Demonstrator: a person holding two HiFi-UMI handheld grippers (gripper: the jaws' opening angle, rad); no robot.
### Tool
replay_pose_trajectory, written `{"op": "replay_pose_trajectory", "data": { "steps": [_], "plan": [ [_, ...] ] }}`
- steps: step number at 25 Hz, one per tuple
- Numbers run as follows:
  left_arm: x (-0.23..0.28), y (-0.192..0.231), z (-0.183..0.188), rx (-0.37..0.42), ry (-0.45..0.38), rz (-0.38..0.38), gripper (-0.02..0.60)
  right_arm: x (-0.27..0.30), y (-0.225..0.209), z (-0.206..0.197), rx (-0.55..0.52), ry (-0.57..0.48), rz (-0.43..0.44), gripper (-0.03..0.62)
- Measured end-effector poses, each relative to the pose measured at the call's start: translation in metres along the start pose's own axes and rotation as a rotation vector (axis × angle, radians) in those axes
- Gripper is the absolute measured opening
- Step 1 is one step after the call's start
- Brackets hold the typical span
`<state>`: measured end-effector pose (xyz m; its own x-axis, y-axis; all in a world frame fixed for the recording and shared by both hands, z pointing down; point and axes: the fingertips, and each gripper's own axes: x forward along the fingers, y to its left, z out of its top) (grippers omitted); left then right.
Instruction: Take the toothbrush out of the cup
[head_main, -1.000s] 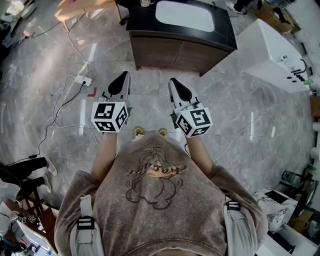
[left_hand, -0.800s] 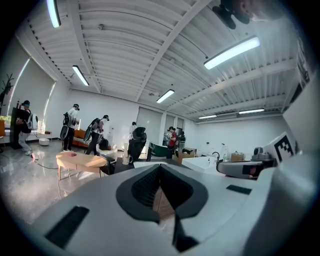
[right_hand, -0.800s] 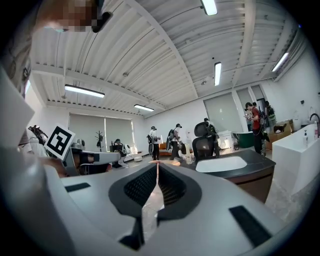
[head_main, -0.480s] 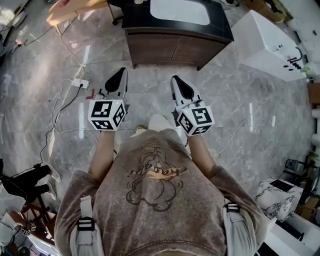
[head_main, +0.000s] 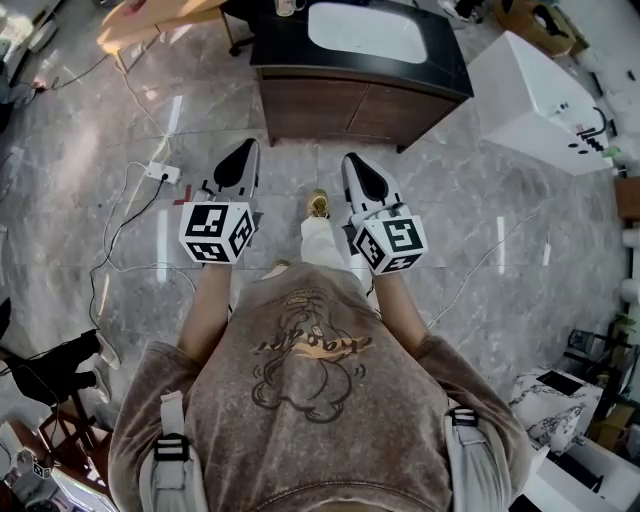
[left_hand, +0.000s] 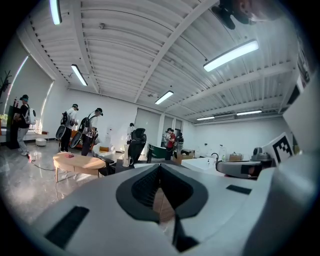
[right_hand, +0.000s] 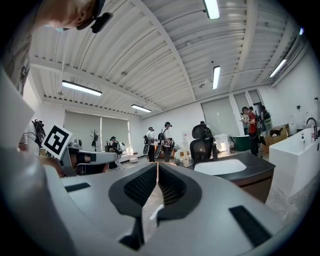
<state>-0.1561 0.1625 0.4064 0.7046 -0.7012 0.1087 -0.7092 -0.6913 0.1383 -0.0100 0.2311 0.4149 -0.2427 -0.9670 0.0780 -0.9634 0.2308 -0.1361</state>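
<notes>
**Head view, then each gripper view: 2 closed, empty grippers held out toward a vanity, the cup well beyond them**

Head view: looking steeply down, the person holds the left gripper (head_main: 249, 148) and the right gripper (head_main: 349, 160) side by side. Both point toward a dark-topped vanity (head_main: 340, 105) with a white basin (head_main: 367, 30). Each pair of jaws tapers to a closed point, holding and touching nothing. 1 shoe (head_main: 318, 205) is forward between them on the grey marble floor (head_main: 480, 230). The cup (head_main: 287, 6) stands on the counter's far left corner, partly cut off by the top edge and well apart from both grippers. Whether a toothbrush is in it is too small to tell. A power strip (head_main: 166, 170) with white cables lies on the floor at left, and a white cabinet (head_main: 540, 100) stands at right.

Left gripper view: the jaw tips meet with nothing between them. Beyond them the cup (left_hand: 126, 161) sits on the dark counter, near a low wooden table (left_hand: 75, 162). Several people stand far back in a white hall.

Right gripper view: the jaws are pressed together along a hairline seam, empty. The basin (right_hand: 225, 166) lies ahead to the right, with an office chair (right_hand: 201, 140) behind it. The cup is hard to pick out here.
</notes>
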Motion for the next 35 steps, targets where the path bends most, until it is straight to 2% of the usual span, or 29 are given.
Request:
{"op": "replay_pose_trajectory", "data": {
  "steps": [12, 24, 35],
  "plan": [
    [0.047, 0.029, -0.007, -0.014, 0.032, -0.001, 0.017, 0.056, -0.021, -0.006, 0.019, 0.012, 0.021, 0.025],
    [0.139, 0.068, 0.011, -0.018, 0.043, 0.001, 0.017, 0.141, -0.088, 0.012, 0.028, 0.022, 0.028, 0.025],
    [0.228, 0.098, 0.037, -0.042, 0.014, 0.091, 0.017, 0.224, -0.158, 0.040, 0.033, 0.019, 0.106, 0.025]
  ]
}}
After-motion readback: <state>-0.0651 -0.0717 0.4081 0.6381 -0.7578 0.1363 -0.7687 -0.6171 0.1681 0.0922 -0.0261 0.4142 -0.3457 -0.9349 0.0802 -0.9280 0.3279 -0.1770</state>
